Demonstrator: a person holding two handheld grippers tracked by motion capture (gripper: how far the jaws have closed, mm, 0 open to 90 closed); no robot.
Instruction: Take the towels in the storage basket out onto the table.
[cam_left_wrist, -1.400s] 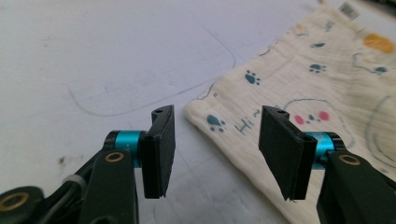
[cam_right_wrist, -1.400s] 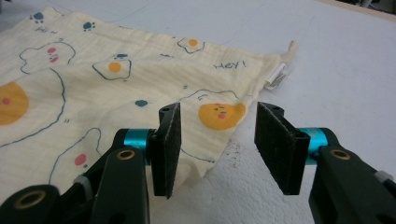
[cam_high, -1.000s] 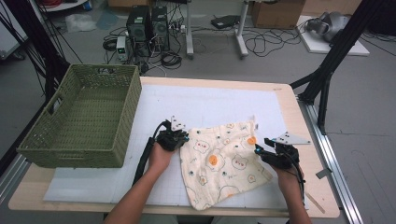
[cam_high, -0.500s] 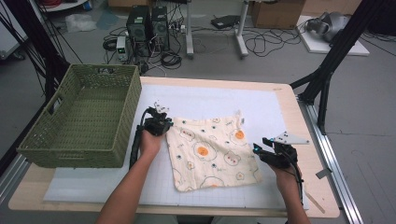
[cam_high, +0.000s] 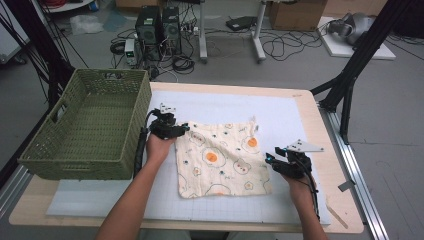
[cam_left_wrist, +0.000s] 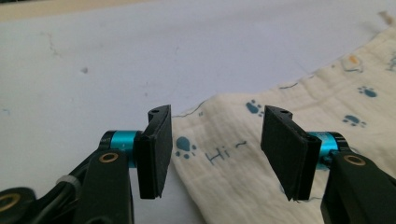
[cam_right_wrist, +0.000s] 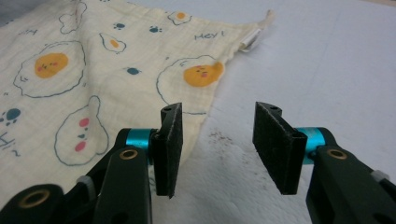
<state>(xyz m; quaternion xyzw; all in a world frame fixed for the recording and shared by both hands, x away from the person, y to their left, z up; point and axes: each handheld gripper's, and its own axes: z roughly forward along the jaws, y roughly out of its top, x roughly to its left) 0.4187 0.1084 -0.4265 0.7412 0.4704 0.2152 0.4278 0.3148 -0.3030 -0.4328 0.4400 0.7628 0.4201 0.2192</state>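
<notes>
Cream muslin cloth (cam_high: 220, 158), crinkled weave, printed with fried eggs and paw marks; roughly square, spread flat at mat (cam_high: 280, 112) centre, tag at its 1 o'clock corner.
Left gripper (cam_high: 183, 128): at the cloth's 10 o'clock corner, jaws just opened, corner lying loose between them.
Right gripper (cam_high: 268, 159): at 4 o'clock edge, jaws apart, holding nothing.
Step, as judged: spreading finished. Next likely a fold; needs fresh corner pinches.
Green woven basket (cam_high: 85, 125): at 9 o'clock.
</notes>
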